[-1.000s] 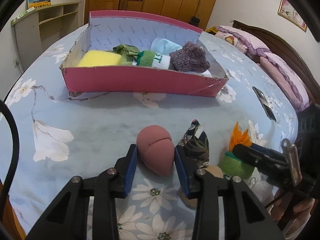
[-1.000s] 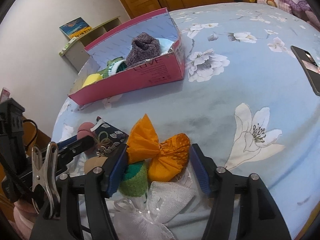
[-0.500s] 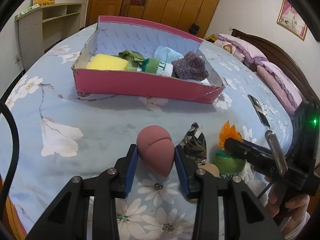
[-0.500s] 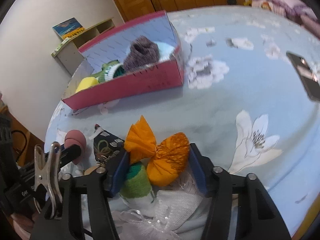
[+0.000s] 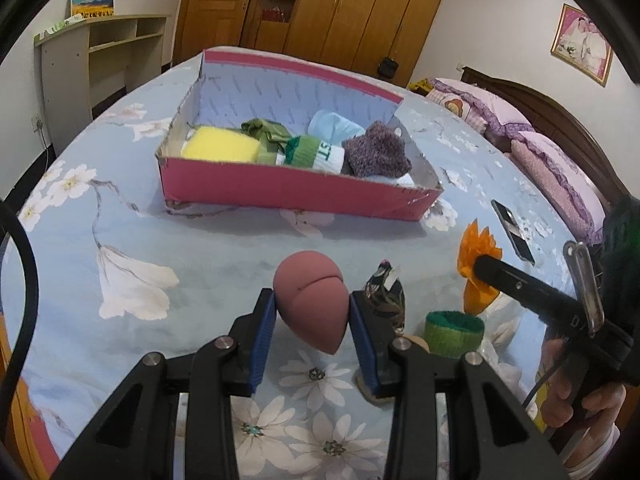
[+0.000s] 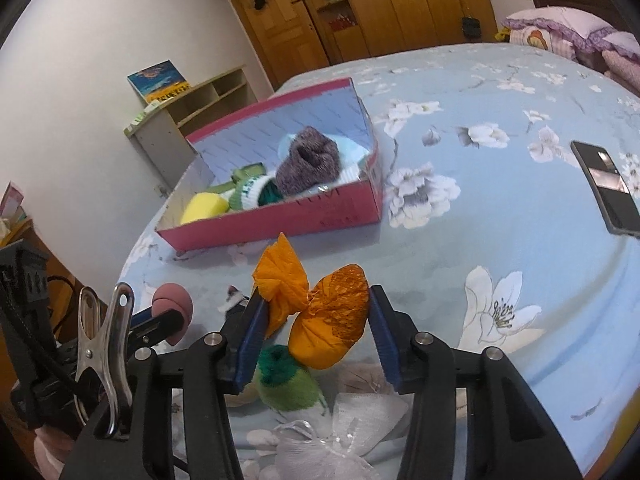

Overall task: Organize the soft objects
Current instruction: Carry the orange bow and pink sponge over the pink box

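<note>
Soft indoor light, fisheye-bent edges

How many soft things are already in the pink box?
5 that I can see: a yellow sponge at the left end, a green cloth behind it, a green-and-white sock in the middle, a light-blue roll, and a purple sock at the right. More may hide underneath.

Left gripper [image 5: 312, 322]: tilted down, blue pads pressed on both sides of a pink sponge [image 5: 310, 304], held clear of the bed.
Right gripper [image 6: 316, 330]: tilted down, jaws just been closing, pads now against an orange pouch [image 6: 328, 322].
Right hand [image 5: 576, 396]: fingers wrapped round the gripper's handle.
</note>
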Motion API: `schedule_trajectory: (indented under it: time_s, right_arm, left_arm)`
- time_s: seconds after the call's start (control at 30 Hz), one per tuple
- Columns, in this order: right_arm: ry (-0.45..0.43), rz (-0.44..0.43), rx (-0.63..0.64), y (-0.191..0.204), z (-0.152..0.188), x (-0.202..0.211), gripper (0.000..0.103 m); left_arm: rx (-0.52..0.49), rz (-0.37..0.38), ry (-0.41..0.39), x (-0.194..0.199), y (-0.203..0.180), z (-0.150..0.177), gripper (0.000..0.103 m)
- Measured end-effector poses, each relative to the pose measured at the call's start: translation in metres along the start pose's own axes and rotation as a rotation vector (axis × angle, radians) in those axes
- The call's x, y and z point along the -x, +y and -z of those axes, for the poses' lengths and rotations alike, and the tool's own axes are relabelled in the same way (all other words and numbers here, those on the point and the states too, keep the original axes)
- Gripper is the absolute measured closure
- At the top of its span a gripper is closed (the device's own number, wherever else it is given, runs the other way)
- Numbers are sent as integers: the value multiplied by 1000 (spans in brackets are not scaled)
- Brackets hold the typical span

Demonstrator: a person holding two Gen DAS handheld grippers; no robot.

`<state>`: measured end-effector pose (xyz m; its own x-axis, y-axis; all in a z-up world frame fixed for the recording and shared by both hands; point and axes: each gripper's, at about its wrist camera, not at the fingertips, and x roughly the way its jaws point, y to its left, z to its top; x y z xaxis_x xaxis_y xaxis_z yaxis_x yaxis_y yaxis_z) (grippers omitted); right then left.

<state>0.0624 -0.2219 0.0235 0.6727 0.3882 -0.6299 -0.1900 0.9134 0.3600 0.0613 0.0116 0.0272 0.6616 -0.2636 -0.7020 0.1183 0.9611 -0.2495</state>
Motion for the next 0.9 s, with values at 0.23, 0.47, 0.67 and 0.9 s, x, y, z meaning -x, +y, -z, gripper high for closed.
schedule_trajectory:
  time_s: [0.23, 0.47, 0.67, 0.9]
  right_arm:
    - [-25, -34, 37, 13, -10, 6, 53]
    - [-36, -70, 59, 21, -26, 3, 53]
    - [-38, -81, 91, 31, -41, -6, 53]
    - [-40, -103, 114, 42, -60, -20, 53]
  left_arm:
    - [-4, -7, -29, 10, 2, -13, 64]
    - [-3, -26, -58, 14, 7, -34, 64]
    - [-20, -43, -80, 11, 8, -56, 64]
    - [-33, -58, -99, 2, 13, -82, 64]
